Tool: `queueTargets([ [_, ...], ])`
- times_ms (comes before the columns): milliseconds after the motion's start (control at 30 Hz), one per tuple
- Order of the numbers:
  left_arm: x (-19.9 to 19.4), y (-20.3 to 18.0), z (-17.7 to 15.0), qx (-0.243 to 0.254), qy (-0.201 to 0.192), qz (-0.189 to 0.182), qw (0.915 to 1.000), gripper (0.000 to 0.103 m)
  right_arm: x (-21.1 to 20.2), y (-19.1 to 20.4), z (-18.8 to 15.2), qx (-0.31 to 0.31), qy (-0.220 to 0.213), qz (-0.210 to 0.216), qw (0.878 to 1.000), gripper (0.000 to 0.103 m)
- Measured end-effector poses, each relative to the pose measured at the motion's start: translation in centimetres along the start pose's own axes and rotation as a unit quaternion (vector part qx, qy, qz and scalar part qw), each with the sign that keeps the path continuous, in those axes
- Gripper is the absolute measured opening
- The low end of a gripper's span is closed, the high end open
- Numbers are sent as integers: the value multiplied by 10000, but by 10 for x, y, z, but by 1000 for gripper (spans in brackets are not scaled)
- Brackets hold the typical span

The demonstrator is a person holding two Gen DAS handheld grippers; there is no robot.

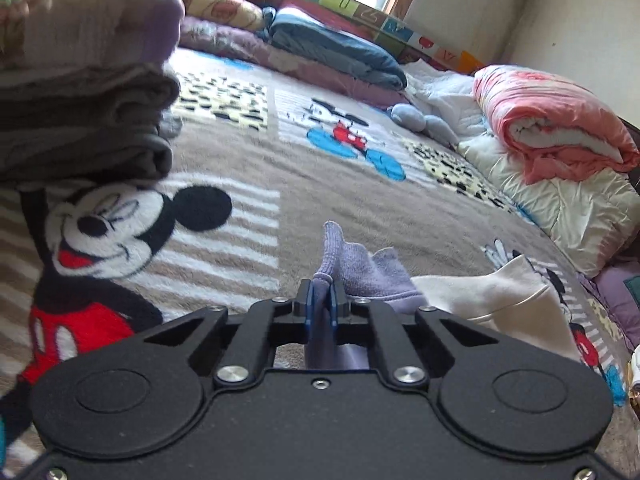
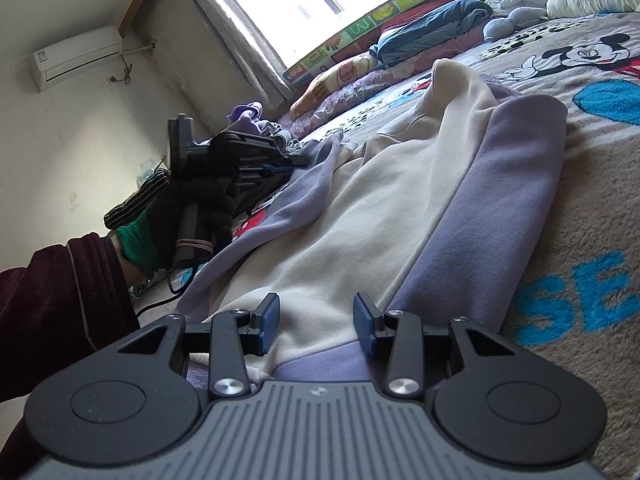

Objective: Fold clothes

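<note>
A cream and lavender sweatshirt (image 2: 384,208) lies spread on the Mickey Mouse blanket (image 2: 592,208). My left gripper (image 1: 322,300) is shut on a lavender cuff or edge of the sweatshirt (image 1: 352,268), with cream cloth (image 1: 492,296) to its right. In the right wrist view the left gripper (image 2: 288,166) pinches the garment's far left edge. My right gripper (image 2: 316,320) is open, its blue pads (image 2: 269,320) either side of the cream and lavender hem, touching or just above the cloth.
A stack of folded grey and purple clothes (image 1: 80,92) sits at the upper left. Rolled quilts, pink (image 1: 552,128) and blue (image 1: 340,52), and a blue plush toy (image 1: 424,120) lie along the bed's far side. The blanket (image 1: 248,168) stretches between.
</note>
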State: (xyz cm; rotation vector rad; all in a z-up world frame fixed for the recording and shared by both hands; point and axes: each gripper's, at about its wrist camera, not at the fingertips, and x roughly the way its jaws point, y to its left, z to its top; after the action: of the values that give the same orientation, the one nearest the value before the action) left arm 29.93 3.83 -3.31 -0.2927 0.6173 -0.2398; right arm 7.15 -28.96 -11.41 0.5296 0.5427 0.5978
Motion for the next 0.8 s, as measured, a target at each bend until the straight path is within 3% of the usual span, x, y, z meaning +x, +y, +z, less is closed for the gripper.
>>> queueTargets([
  [200, -59, -18, 17, 231, -494, 37, 9985, 5, -1, -1, 0, 17, 3, 17, 10000, 42],
  [400, -133, -13, 32, 134, -1088, 291, 9935, 5, -2, -1, -1, 36, -15, 50, 10000, 42],
  [567, -186, 11, 35, -25, -1491, 634, 9868, 5, -2, -2, -2, 37, -37, 66, 10000, 42],
  [800, -226, 70, 13, -522, -1638, 1024, 9798, 5, -4, -3, -4, 65, -78, 115, 9999, 42],
])
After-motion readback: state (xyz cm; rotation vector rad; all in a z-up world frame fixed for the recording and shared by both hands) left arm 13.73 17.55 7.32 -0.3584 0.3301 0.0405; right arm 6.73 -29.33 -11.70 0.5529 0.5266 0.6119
